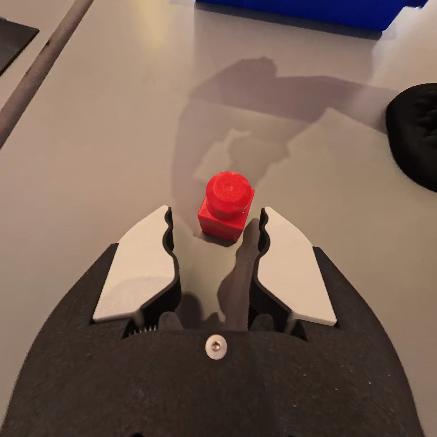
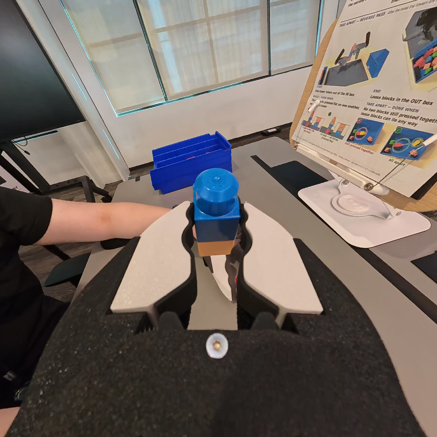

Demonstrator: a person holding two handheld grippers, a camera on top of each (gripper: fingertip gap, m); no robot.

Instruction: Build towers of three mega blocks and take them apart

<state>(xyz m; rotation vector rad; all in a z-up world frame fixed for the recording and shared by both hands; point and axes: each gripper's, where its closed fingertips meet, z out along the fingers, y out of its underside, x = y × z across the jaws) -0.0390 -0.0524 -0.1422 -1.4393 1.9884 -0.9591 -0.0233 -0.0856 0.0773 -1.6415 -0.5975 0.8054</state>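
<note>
**Right claw grips a two-block stack; red block stands loose ahead of the left claw**

Grey bench [image 2: 272, 165] runs under everything. At its far end, in your right wrist view, sits the blue bin [image 2: 189, 160], open top up; little shows inside. To the right stands a white stand [image 2: 364, 212] holding an instruction sheet [image 2: 378, 89], tilted back. Your bare forearm [image 2: 106, 220] reaches in from the left of that view, toward the middle of the bench.

Your right claw [image 2: 216, 227] is clenched on the blue block [image 2: 216, 212], fingers pressed to both its sides, stud pointing up and away from the camera. An orange block [image 2: 214, 247] is joined beneath the blue one. The pair is lifted clear of the bench.

Your left claw [image 1: 216, 214] is released, fingers spread wide and holding nothing. The red block [image 1: 223, 212] stands upright on the bench, stud up, just ahead of the fingertips and between their lines, touching neither. A black, rounded thing [image 1: 416, 137] lies at the right edge of that view; what it is you cannot tell from here. The bin's edge shows at top.
</note>
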